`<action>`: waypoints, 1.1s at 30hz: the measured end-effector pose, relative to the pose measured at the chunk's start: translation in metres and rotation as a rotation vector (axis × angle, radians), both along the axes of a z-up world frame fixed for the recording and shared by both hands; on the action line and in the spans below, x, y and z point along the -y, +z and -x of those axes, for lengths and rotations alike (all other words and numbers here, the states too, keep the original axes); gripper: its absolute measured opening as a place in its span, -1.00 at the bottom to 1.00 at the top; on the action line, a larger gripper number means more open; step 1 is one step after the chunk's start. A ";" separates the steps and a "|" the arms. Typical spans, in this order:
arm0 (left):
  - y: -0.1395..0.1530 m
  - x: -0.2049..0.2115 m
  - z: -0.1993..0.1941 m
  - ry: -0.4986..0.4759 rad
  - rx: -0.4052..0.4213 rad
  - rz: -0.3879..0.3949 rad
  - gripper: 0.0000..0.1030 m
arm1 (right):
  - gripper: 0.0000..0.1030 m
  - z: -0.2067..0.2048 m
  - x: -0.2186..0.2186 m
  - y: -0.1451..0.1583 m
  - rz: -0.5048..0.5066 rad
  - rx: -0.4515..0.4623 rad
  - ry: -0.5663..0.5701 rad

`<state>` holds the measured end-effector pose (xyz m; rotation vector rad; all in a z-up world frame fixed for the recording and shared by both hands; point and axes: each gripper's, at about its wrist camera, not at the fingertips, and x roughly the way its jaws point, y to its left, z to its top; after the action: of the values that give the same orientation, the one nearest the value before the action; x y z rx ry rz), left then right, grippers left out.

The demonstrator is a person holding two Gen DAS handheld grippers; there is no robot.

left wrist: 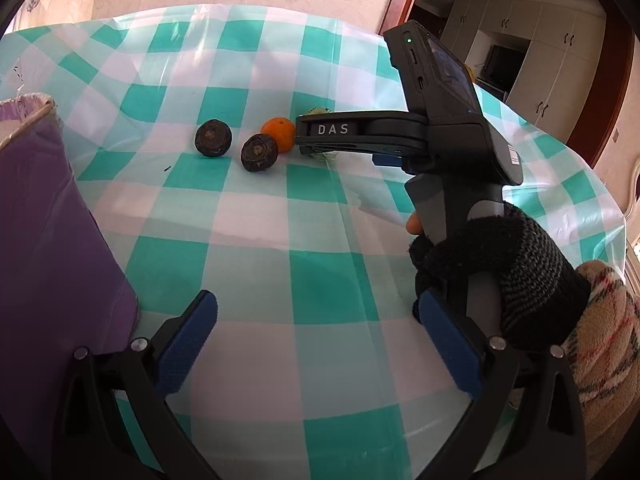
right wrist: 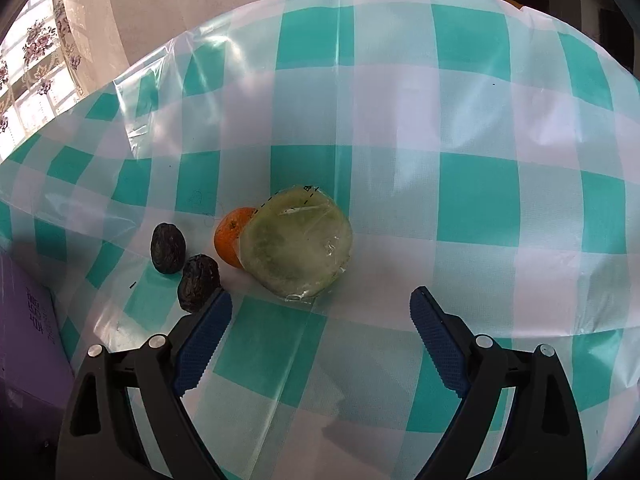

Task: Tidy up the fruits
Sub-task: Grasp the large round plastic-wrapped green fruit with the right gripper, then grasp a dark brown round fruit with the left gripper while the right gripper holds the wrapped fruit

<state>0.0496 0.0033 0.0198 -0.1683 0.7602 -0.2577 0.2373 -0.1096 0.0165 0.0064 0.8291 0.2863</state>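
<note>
Orange fruit (right wrist: 229, 237) touching wrapped green fruit (right wrist: 298, 242), both hand-held grippers (left wrist: 318, 340) (right wrist: 321, 336) spread apart, empty.

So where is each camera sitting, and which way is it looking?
Left wrist: on the left gripper, looking across the checked table; shows its open fingers, the right gripper and a gloved hand.
Right wrist: on the right gripper, facing the wrapped green fruit; shows its open fingers.
Both see: orange, two dark fruits, purple box.

tablecloth (right wrist: 480, 200): teal-white check | orange (right wrist: 228, 238): orange | box (left wrist: 48, 220): purple
</note>
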 end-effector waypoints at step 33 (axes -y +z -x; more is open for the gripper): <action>-0.007 0.002 -0.011 -0.007 -0.118 0.031 0.97 | 0.08 0.095 0.119 0.000 -0.223 0.124 -0.260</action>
<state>0.0603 0.0014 0.0125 -0.2114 0.8745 -0.2683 0.1426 -0.2290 0.0161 0.3009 0.6614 0.1306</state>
